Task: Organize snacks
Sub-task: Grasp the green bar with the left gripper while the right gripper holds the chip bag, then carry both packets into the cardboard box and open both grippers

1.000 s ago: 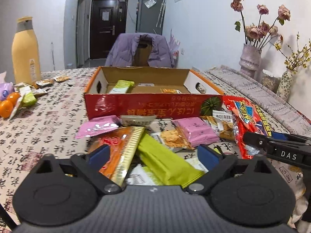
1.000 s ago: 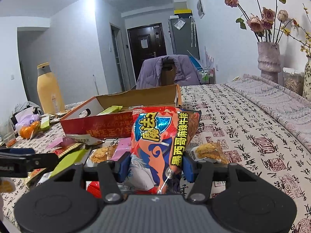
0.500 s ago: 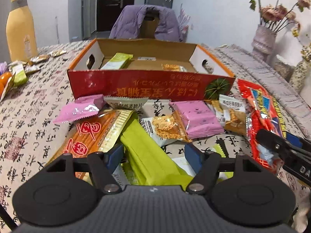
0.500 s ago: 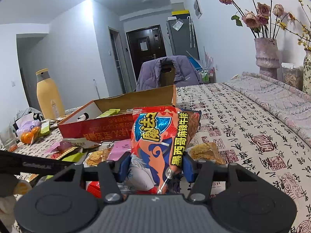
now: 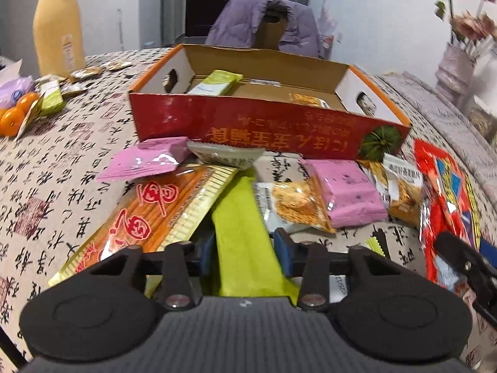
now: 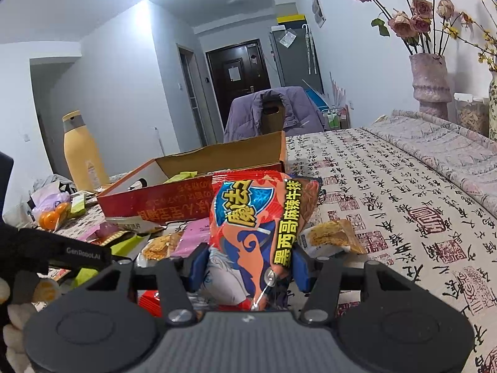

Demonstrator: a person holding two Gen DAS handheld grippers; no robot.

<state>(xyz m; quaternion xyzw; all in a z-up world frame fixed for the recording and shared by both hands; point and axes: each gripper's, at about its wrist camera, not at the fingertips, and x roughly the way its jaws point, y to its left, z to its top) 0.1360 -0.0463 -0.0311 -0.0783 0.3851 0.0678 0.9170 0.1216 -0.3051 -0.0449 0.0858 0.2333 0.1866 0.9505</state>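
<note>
Right tool (image 6: 248,262) pinched red bag (image 6: 259,233) reading "黑丙司麻辣牛排"; left tool (image 5: 243,253), "GenRobot.AI"-marked, closed around green pack (image 5: 245,236).

Green packet (image 5: 245,236): near end hidden under left hand-held gripper (image 5: 245,253). Red snack bag (image 6: 257,233): bottom hidden behind right hand-held gripper (image 6: 248,267). Vase (image 5: 456,65) blurred, flowers cut off.

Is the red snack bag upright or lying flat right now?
Upright: the red snack bag stands on end, pinched between the right gripper pads, lifted above the table.
</note>
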